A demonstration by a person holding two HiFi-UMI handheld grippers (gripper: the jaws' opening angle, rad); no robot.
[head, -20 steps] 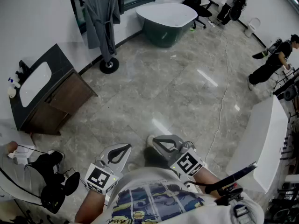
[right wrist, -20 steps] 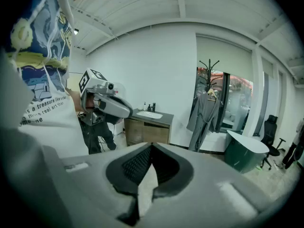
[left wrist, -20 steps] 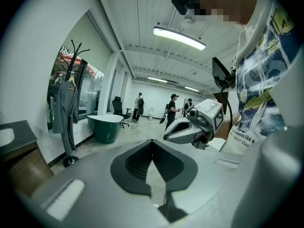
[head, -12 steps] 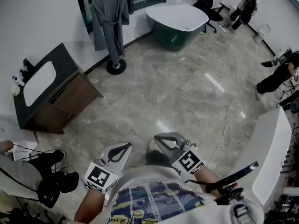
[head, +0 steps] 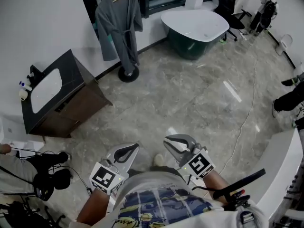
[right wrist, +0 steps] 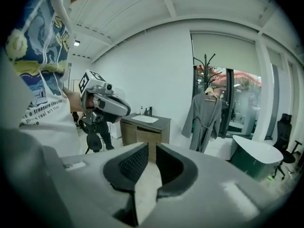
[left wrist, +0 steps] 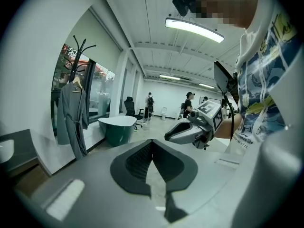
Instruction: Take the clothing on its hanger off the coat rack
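- Left gripper (head: 127, 151) was held low before the torso, jaws together, empty.
- Right gripper (head: 176, 143) sat beside it, jaws slightly apart, empty.

My head view now frames the grey robe (head: 118, 25) on the coat rack (head: 128, 73) lower and further right, away from the upper-left corner. The vanity (head: 71, 91) and tub (head: 194, 25) have slid right too, and the person (head: 289, 98) at the right edge is mostly cropped.

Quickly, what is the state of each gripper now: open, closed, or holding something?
Left gripper: closed, empty.
Right gripper: slightly open, nothing between its jaws.
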